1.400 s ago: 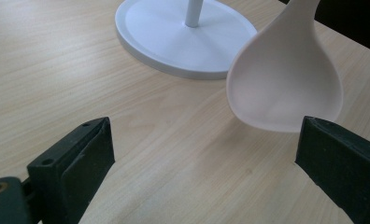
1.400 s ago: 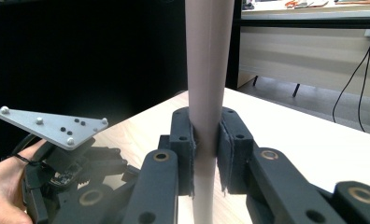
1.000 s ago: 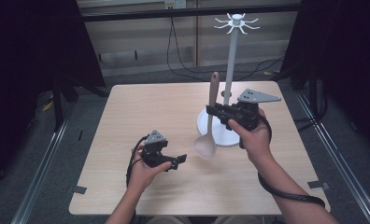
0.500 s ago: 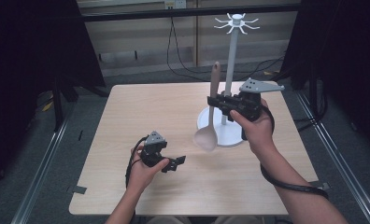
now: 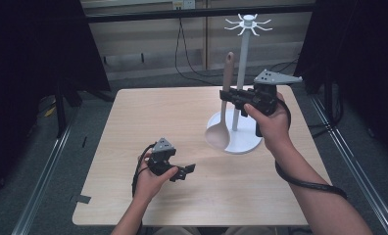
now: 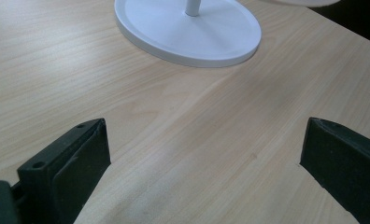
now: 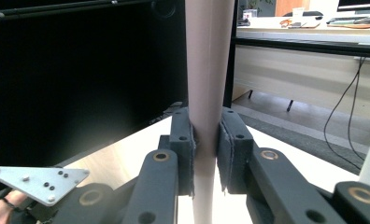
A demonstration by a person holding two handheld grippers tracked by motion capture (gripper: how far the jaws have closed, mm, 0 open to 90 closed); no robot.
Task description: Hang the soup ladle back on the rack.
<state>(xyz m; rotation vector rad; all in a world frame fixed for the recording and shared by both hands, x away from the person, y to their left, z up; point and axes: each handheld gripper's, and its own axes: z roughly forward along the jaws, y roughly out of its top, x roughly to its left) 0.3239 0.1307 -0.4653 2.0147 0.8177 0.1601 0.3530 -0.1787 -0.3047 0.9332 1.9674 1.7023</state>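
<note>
A beige spoon (image 5: 225,105) hangs upright above the table, bowl down and handle up, with my right gripper (image 5: 228,94) shut on its handle. The right gripper view has the handle (image 7: 206,70) clamped between both pads. Just behind the spoon stands a white hook stand (image 5: 242,78) on its round base (image 5: 243,142); its hooks at the top are bare. At the front left of the table my left gripper (image 5: 186,171) rests low with its jaws wide apart. In the left gripper view nothing lies between the fingers (image 6: 82,161), and the stand's base (image 6: 192,32) shows ahead.
The light wooden table (image 5: 153,127) has dark curtains on both sides and a wall with cables behind. A black cable (image 5: 304,182) trails from my right gripper along the forearm. Bare wood lies left of the stand.
My right gripper has risen with the spoon, lifting its bowl higher beside the stand's pole. The left gripper has stayed in place.
</note>
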